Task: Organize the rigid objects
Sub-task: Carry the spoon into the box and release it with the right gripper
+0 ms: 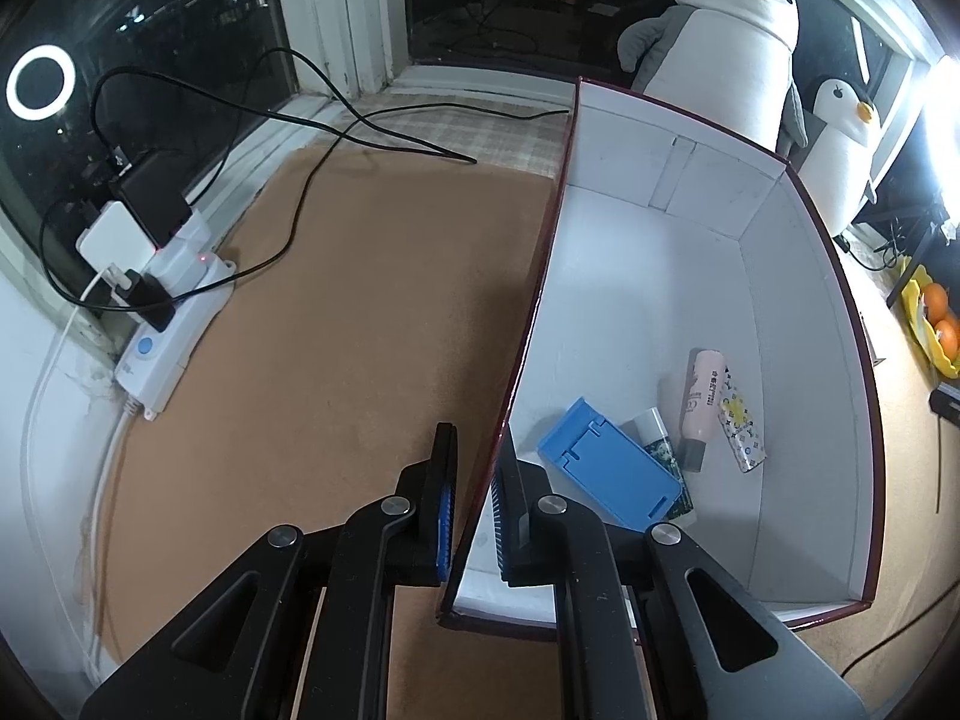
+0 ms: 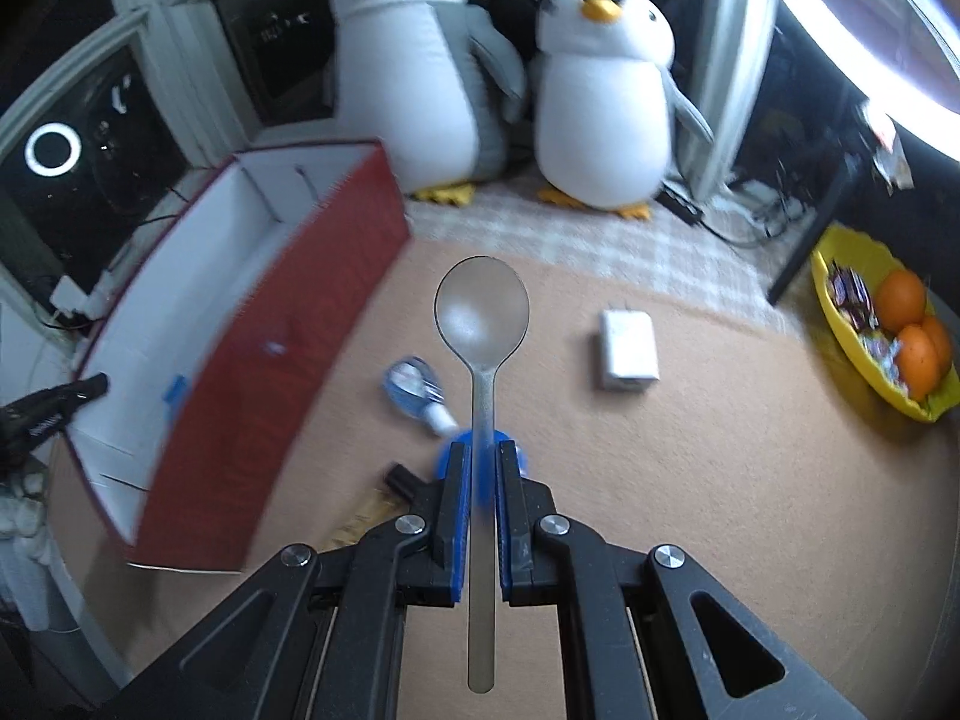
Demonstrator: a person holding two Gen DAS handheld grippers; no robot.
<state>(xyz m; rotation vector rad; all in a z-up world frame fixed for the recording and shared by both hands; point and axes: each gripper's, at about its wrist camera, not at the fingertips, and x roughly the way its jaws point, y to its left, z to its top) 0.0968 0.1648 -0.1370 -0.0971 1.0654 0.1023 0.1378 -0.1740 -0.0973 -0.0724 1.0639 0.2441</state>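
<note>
The clear plastic spoon (image 2: 482, 360) was pinched by its handle between the blue-padded fingers (image 2: 461, 516) of the right hand-held gripper (image 2: 482, 510), its bowl pointing straight ahead and raised above the brown desk (image 2: 690, 480). Below and just left of the spoon's handle lay a small blue-and-white correction-tape dispenser (image 2: 417, 393) on the desk, with a white charger block (image 2: 627, 348) further right and a yellow fruit bowl (image 2: 840, 324) with oranges near the right edge. The red box (image 2: 270, 360) with white inside stood to the left of this hand-held gripper, well apart from the spoon. The left hand-held gripper (image 1: 474, 516) straddled the near left wall of the box (image 1: 528, 324), one finger outside and the other inside, its pads closed on the thin wall. Inside the box, near the front, lay a blue phone stand (image 1: 609, 471), a dark patterned packet (image 1: 663, 450) partly under it, a pink tube (image 1: 699, 402) and a white floral-print case (image 1: 744, 426), the last two side by side and touching. Two plush penguins (image 2: 600, 102) sat behind the box, and a white power strip (image 1: 174, 324) lay to the left.
</note>
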